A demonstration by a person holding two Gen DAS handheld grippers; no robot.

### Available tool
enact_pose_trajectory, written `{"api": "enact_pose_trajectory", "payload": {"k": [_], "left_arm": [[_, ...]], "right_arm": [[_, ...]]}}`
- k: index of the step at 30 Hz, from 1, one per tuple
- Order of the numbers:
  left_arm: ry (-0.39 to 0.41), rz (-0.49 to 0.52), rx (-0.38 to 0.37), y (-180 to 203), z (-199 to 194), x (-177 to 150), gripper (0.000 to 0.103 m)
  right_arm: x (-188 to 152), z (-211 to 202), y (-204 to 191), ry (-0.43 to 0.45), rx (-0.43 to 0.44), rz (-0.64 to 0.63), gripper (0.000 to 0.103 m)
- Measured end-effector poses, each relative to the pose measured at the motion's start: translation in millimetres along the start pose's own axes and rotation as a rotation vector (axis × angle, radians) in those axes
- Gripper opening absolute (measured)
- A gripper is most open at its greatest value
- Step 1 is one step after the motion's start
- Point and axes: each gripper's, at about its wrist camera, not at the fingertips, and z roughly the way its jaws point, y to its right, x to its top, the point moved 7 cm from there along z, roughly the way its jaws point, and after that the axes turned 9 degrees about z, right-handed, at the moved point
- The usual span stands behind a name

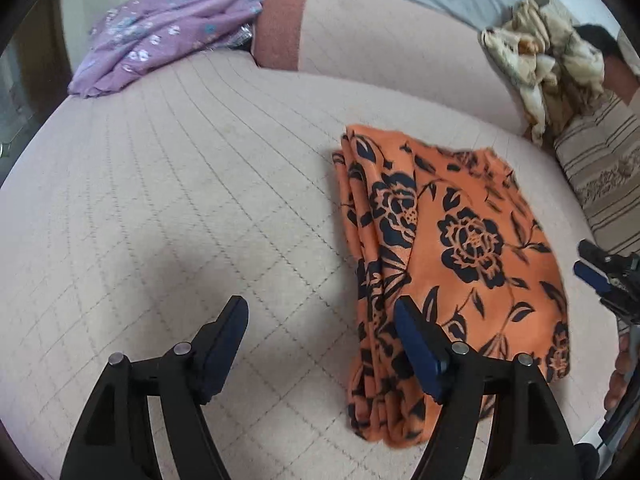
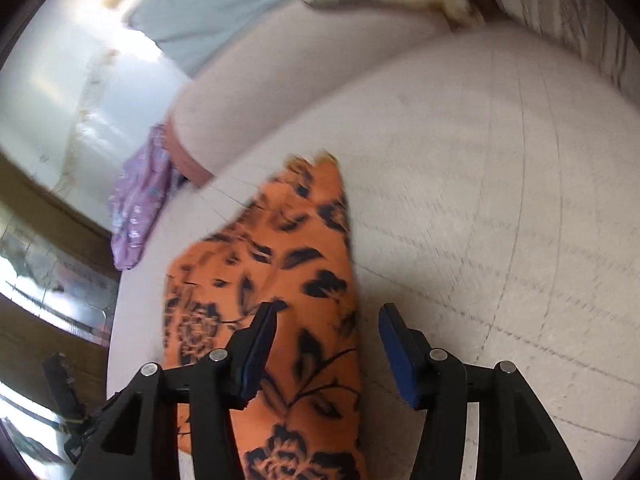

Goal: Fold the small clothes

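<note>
The orange cloth (image 1: 452,240) lies on a pale pink bed cover (image 1: 180,184) with thin stitched lines that cross like a grid. The cloth is bright orange with big dark blue flowers and leaves all over it. It is folded into a long shape. Along its left side the layers bunch up in soft pleats, and the right part lies flat and smooth. Its far edge looks a bit ragged.

The left tongs (image 1: 320,320) are spread wide and hold nothing. One finger hangs over the bare bed cover and the other finger hangs over the near left part of the orange cloth. I cannot tell if that finger touches the cloth.

The right tongs (image 2: 328,328) are wide apart too and hold nothing. In the right wrist view they sit above the near end of the orange cloth (image 2: 272,272), which runs away from them to a pointed corner. That view is blurry.

A purple cloth (image 1: 160,36) with small pale flowers sits far off at the back corner of the bed. A cream patterned cloth (image 1: 548,64) is heaped at the back right, near a striped cushion (image 1: 600,168).
</note>
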Motion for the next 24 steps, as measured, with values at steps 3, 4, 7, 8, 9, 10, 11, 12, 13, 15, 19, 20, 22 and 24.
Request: {"api": "enact_pose_trajectory", "payload": {"k": [3,4,7,8,9,10,11,12,13,15,19,20,22,24], "left_arm": [[0.031,-0.007,0.001,-6,-18,-4,0.076],[0.034,-0.008,-0.004,-2,-23,-9,0.076],[0.038,0.003,0.007,-6,-38,-16,0.076],[0.040,0.006,0.012,-6,-36,-12,0.076],[0.042,0.006,0.017,-8,-42,-14,0.076],[0.039,0.003,0.021,-9,-47,-17,0.076],[0.037,0.002,0.021,-12,-48,-17,0.076],[0.041,0.002,0.019,-14,-54,-20,0.076],[0.052,0.003,0.021,-16,-58,-22,0.078],[0.059,0.003,0.046,-19,-62,-24,0.081],[0.063,0.013,0.047,-15,-76,-33,0.081],[0.067,0.014,0.048,-14,-79,-35,0.083],[0.077,0.015,0.059,-13,-88,-40,0.084],[0.086,0.013,0.067,-11,-96,-45,0.085]], "right_arm": [[-4,-19,-46,0.026,0.095,-0.099,0.067],[-12,-22,-65,0.019,0.128,-0.150,0.075],[-36,-4,-99,-0.029,0.166,-0.234,0.079],[-46,8,-91,-0.070,0.136,-0.238,0.079],[-54,28,-80,-0.126,0.074,-0.216,0.079],[-61,45,-66,-0.178,0.006,-0.182,0.079],[-64,51,-60,-0.190,-0.010,-0.161,0.079],[-64,46,-63,-0.159,-0.002,-0.162,0.079],[-64,37,-70,-0.133,0.001,-0.166,0.079],[-65,18,-90,-0.102,0.040,-0.190,0.079],[-81,-22,-110,0.002,0.032,-0.271,0.089],[-89,-28,-109,0.004,0.023,-0.289,0.090],[-107,-34,-102,0.006,-0.017,-0.328,0.090],[-132,-48,-93,0.013,-0.068,-0.373,0.090]]}}
